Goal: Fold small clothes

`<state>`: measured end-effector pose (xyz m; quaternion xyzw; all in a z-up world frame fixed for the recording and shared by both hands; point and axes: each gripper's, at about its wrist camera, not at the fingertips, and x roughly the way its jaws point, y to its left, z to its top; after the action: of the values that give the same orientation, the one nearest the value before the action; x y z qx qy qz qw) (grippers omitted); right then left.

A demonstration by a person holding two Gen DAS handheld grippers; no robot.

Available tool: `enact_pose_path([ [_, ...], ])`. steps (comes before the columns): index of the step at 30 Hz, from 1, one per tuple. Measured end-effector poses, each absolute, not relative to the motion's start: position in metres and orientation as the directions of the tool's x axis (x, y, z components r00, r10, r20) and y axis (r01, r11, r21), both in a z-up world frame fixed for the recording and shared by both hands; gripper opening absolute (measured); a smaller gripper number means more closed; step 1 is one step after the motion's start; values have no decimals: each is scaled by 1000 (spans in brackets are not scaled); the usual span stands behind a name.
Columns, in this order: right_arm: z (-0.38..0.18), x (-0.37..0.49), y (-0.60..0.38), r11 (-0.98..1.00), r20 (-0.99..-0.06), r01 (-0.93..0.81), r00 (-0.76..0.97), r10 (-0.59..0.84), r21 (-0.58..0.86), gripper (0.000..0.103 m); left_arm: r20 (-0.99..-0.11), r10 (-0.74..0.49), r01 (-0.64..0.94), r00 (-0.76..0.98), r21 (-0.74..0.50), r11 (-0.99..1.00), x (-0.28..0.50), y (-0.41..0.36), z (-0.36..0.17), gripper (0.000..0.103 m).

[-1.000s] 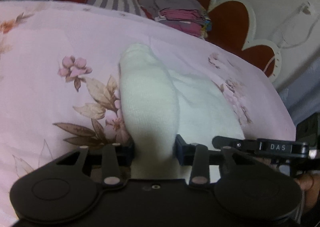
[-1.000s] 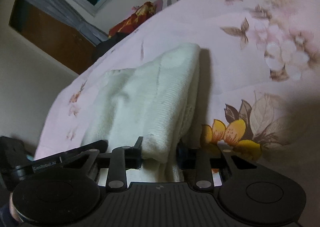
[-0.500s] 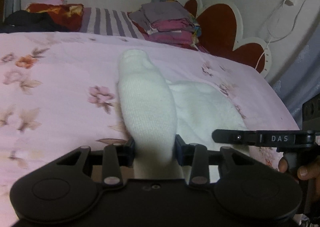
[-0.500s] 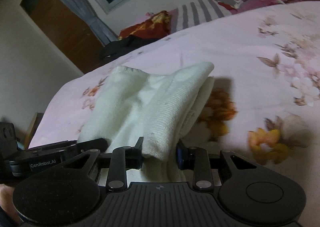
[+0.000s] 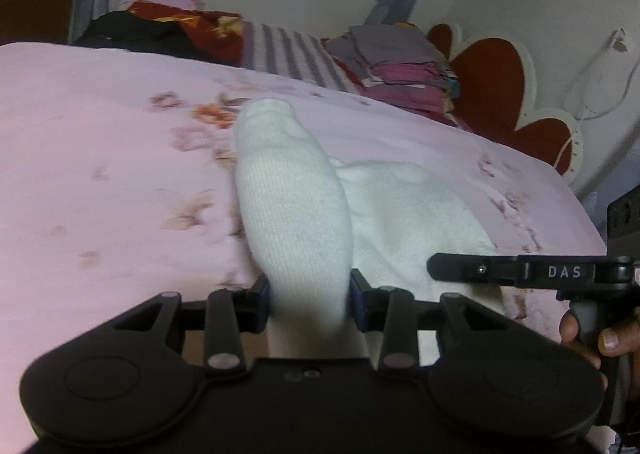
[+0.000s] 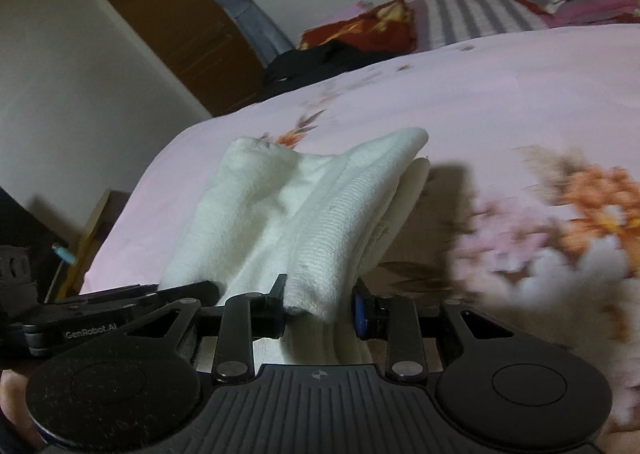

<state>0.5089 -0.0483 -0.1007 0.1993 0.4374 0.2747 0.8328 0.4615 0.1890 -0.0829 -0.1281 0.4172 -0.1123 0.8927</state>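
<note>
The left gripper (image 5: pixel 309 300) pinches one end of the white cloth (image 5: pixel 292 210); the right gripper (image 6: pixel 320 304) pinches the other. The cloth runs lengthwise up the middle of each frame, away from the fingers, over the pink bedspread (image 5: pixel 100 142). No containers show.

The right claw (image 6: pixel 320 308) grips a white knit garment (image 6: pixel 320 210) (ribbed edge uppermost) above the pink floral bedsheet (image 6: pixel 500 94).
</note>
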Motion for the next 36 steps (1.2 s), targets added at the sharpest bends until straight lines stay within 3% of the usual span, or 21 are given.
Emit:
enact_pose_path([
  [12, -137, 514, -3, 796, -655, -196, 475, 588, 572, 30, -709, -403, 142, 579, -400, 906, 483, 239, -128, 40],
  [15, -159, 512, -5, 817, -687, -145, 472, 553, 559, 31, -691, -435, 128, 577, -449, 884, 484, 248, -148, 49],
  [17, -167, 511, -12, 794, -667, -108, 482, 568, 598, 36, -682, -439, 140, 585, -448, 883, 480, 254, -152, 62],
  [21, -163, 511, -18, 808, -682, -82, 492, 541, 583, 49, -687, -415, 166, 596, -401, 901, 476, 266, -144, 77],
  [22, -157, 511, -21, 826, -695, -68, 504, 513, 560, 57, -683, -409, 162, 605, -397, 903, 474, 270, -140, 73],
  [23, -149, 508, -25, 848, -708, -55, 523, 474, 528, 62, -671, -403, 154, 622, -400, 904, 471, 276, -134, 58],
  [25, -129, 507, -30, 890, -710, -42, 588, 389, 454, 61, -647, -398, 147, 651, -406, 902, 477, 283, -122, 23],
  [27, -115, 517, -25, 919, -697, -65, 631, 341, 390, 47, -630, -398, 158, 667, -402, 902, 490, 279, -113, 21],
  [28, -109, 523, -20, 919, -681, -94, 643, 350, 383, 26, -625, -398, 175, 671, -388, 905, 499, 271, -108, 21],
  [29, -106, 533, -12, 919, -674, -125, 644, 362, 374, 21, -628, -403, 192, 666, -378, 906, 508, 264, -107, 21],
  [34, -131, 577, 28, 941, -737, -195, 585, 339, 278, 21, -709, -403, 224, 578, -337, 914, 543, 226, -130, 24],
  [36, -152, 584, 32, 957, -760, -210, 583, 286, 198, 21, -704, -404, 233, 584, -331, 914, 542, 219, -140, 24],
])
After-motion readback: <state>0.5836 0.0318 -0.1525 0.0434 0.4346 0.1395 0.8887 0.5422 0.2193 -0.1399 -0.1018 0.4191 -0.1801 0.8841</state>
